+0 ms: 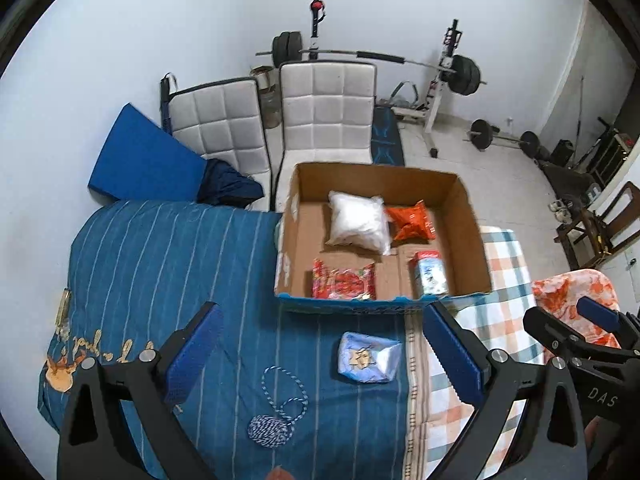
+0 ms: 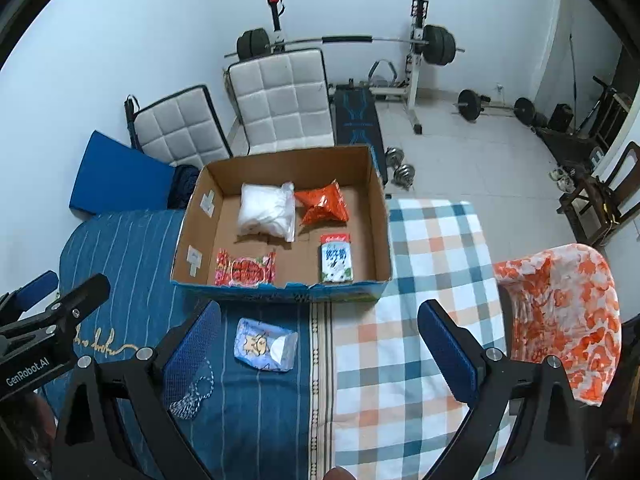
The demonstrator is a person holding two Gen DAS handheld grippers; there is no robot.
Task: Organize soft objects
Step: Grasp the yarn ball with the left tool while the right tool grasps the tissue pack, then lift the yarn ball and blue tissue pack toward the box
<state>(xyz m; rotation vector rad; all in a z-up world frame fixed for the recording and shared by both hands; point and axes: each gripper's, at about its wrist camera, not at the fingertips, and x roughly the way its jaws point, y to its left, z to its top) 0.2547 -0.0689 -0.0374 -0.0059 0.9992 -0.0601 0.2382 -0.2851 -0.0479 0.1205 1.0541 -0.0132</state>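
Observation:
An open cardboard box stands on the bed. It holds a white plastic bag, an orange snack bag, a red packet and a small tissue pack. In front of the box, a pale blue soft packet and a blue-white ball of string lie on the blue striped blanket. My left gripper is open and empty above them. My right gripper is open and empty, just right of the packet.
A checked blanket covers the bed's right side. An orange-white floral cloth hangs on a chair at right. Two white padded chairs, a blue mat and a weight bench with a barbell stand behind the bed.

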